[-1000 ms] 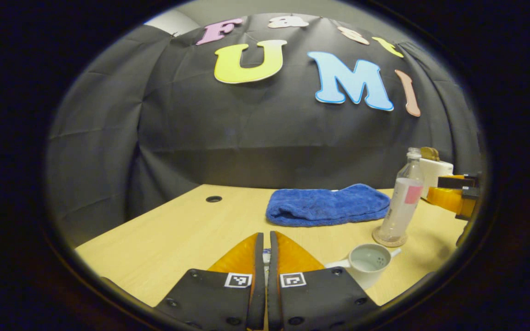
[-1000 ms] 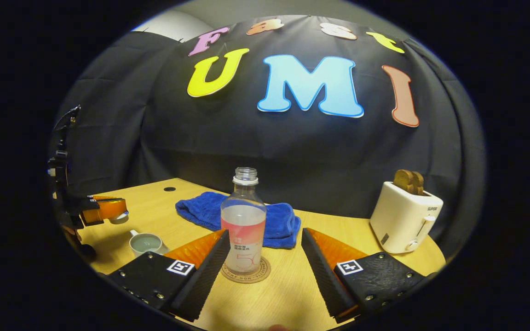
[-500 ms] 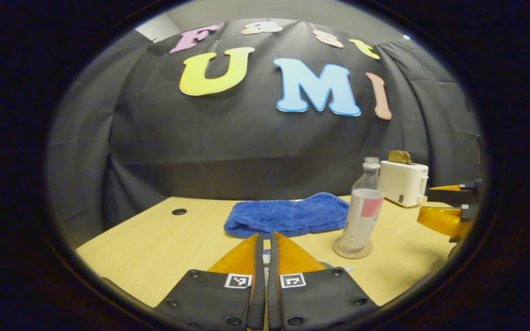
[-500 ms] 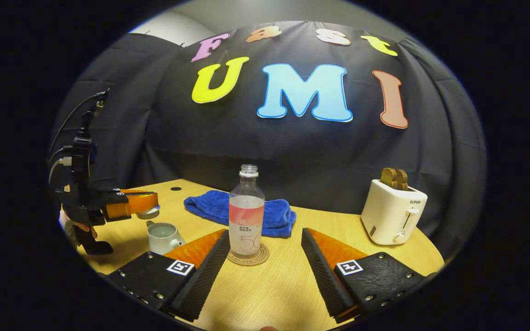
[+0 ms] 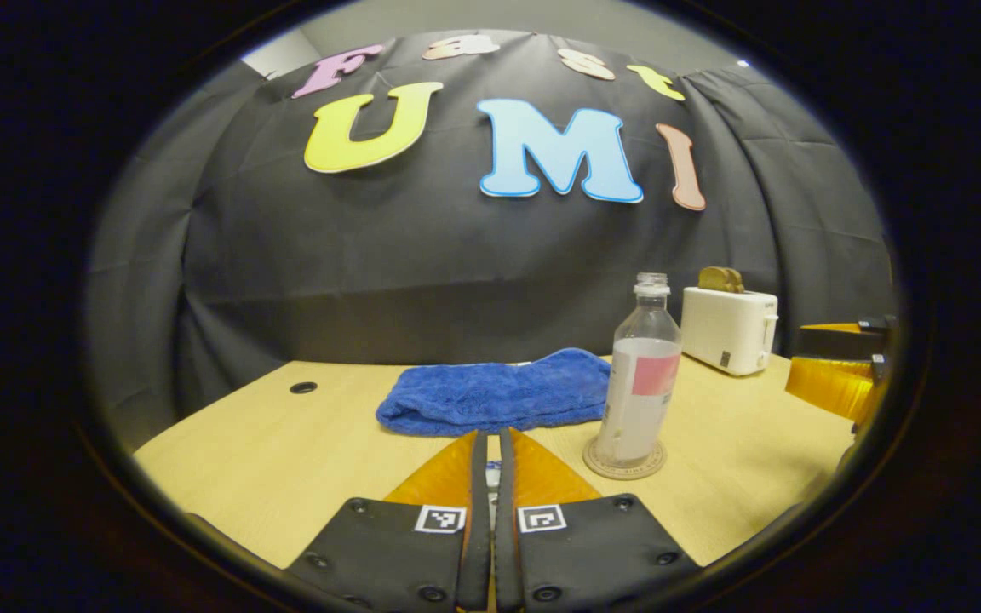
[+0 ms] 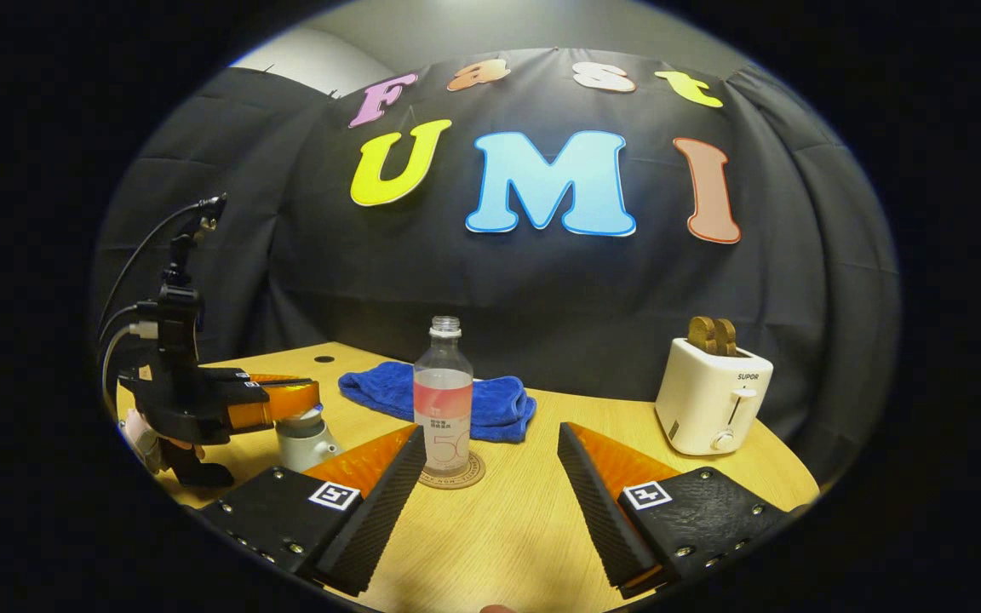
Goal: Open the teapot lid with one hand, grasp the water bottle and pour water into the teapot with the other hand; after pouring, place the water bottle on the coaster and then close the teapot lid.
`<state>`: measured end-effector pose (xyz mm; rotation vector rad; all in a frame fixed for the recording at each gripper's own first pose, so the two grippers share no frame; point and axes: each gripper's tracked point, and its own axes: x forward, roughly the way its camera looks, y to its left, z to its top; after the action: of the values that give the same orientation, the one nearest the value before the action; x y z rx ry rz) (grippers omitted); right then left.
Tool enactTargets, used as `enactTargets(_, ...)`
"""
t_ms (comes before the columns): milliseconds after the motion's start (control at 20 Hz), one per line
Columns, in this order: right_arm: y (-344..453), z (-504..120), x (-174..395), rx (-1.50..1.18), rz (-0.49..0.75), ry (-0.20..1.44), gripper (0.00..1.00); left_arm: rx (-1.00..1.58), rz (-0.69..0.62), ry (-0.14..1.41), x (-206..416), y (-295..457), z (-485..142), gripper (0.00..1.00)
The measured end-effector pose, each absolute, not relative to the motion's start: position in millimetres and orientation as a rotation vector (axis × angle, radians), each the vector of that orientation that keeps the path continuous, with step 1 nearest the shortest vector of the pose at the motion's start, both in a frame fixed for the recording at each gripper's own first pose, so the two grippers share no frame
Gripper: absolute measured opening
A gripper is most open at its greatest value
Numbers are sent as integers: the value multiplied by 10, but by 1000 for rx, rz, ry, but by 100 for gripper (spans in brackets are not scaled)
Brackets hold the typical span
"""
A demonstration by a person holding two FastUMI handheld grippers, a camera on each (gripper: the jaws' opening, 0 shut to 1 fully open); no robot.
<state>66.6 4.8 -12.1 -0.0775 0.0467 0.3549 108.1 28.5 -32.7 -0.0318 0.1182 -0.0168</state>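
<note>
A light wooden surface (image 6: 524,528) stands before a black cloth wall. In the right gripper view, an uncapped clear water bottle (image 6: 444,396), part full, stands upright on a round cork coaster (image 6: 453,471) near the middle. Behind the bottle lies a folded blue towel (image 6: 490,400). To the far right, well apart, a white toaster (image 6: 712,396) holds two brown slices. The right gripper (image 6: 490,477) sits low in front of the bottle, its fingers spread wide and holding nothing, with the bottle beyond the gap. At the left, the left gripper (image 6: 290,400) hovers directly over a small white teapot (image 6: 303,438), its fingers drawn narrow on the teapot lid (image 6: 307,415), which is at the pot's top; whether it is seated I cannot tell. In the left gripper view, a sliver of lid (image 5: 492,481) shows between the nearly closed fingers.
</note>
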Motion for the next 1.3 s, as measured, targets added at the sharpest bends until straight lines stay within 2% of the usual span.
enactTargets(550, -103, -155, 692, -55, 323, 54, 97, 60, -31, 96, 988, 98, -378, 8)
enactTargets(850, -104, -134, 673, -66, 316, 46, 97, 19, -33, 115, 993, 121, -481, 11)
enactTargets(950, -99, -136, 677, -65, 310, 46, 97, 17, -19, 89, 964, 163, -384, 27)
enactTargets(1050, -79, -137, 654, -61, 308, 48, 97, -3, -18, 66, 927, 168, -298, 30)
enactTargets(1150, -69, -127, 637, -57, 302, 48, 97, -18, -23, 61, 878, 151, -270, 29)
enactTargets(1300, -51, -130, 597, -52, 292, 50, 97, -39, -38, 61, 755, 112, -190, 36)
